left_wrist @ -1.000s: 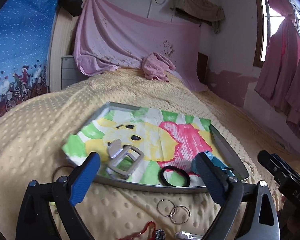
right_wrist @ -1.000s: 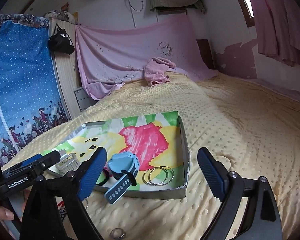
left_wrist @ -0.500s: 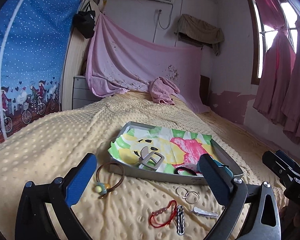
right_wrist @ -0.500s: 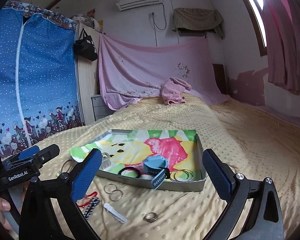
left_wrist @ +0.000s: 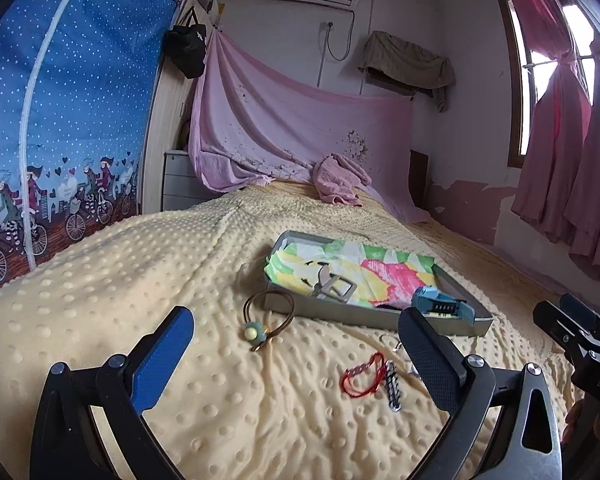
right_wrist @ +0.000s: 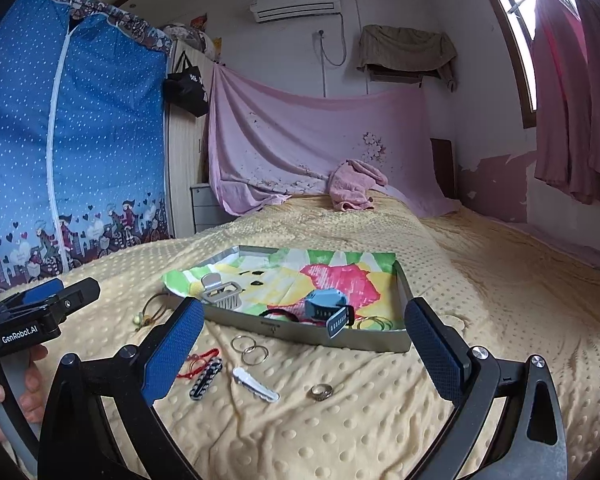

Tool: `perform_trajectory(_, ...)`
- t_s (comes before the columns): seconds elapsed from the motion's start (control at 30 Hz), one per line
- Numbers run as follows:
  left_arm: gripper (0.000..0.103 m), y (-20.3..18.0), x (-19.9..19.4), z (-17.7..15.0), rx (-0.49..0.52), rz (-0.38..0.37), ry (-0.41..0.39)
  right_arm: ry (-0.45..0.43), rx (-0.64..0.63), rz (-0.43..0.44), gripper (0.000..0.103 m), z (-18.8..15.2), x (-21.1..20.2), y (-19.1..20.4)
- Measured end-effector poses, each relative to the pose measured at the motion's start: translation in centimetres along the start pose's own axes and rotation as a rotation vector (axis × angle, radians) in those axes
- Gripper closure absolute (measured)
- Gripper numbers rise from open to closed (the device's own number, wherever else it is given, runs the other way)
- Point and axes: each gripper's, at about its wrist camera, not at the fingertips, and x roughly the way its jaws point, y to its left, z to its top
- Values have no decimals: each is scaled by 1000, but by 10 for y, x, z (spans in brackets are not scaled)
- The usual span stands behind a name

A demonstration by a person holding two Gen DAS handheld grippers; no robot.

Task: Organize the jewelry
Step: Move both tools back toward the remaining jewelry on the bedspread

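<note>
Looking along the left gripper (left_wrist: 296,356), its fingers are spread wide and nothing is between them. It hangs over the yellow blanket (left_wrist: 120,280) of the bed. The gray tray (left_wrist: 364,316) lies farther away, a little to the right, with a colorful paper inside. A metal buckle (left_wrist: 334,289) and a blue watch (left_wrist: 440,305) are already in it. Outside the tray, a brown hair tie (left_wrist: 266,318) with a green bead lies just beside its near left corner. A red string bracelet (left_wrist: 362,374) and a black-and-white hair clip (left_wrist: 392,386) lie near the right finger, touching each other.

From the right gripper (right_wrist: 304,354), the fingers are also spread, holding nothing. Between them and the tray several pieces wait on the blanket: two linked metal rings (right_wrist: 250,350), a white hair clip (right_wrist: 256,385) and a small ring (right_wrist: 321,391). Thin bangles (right_wrist: 374,323) lie in the near right corner of the tray. The left gripper is visible at the left edge, held by a hand (right_wrist: 4,392).

The danger I see is the soft, bumpy blanket. The small ring and flat clips can sink into it, so the fingers may pinch cloth together with the piece, or push it deeper. The bracelet and the patterned clip touch, so taking one may drag the other. The watch strap hangs over the tray wall and could be knocked out.
</note>
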Motion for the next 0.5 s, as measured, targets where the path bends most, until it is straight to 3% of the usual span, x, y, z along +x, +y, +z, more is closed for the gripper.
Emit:
perform_trajectory(0.27, 0, 9, 19, -16, 2, -23, 130, 94, -52, 43, 4, -11, 21, 10)
perform_trajectory(0.5, 0, 8, 46, -23, -2, -54, 270, 246, -69, 101, 5, -28, 53, 16)
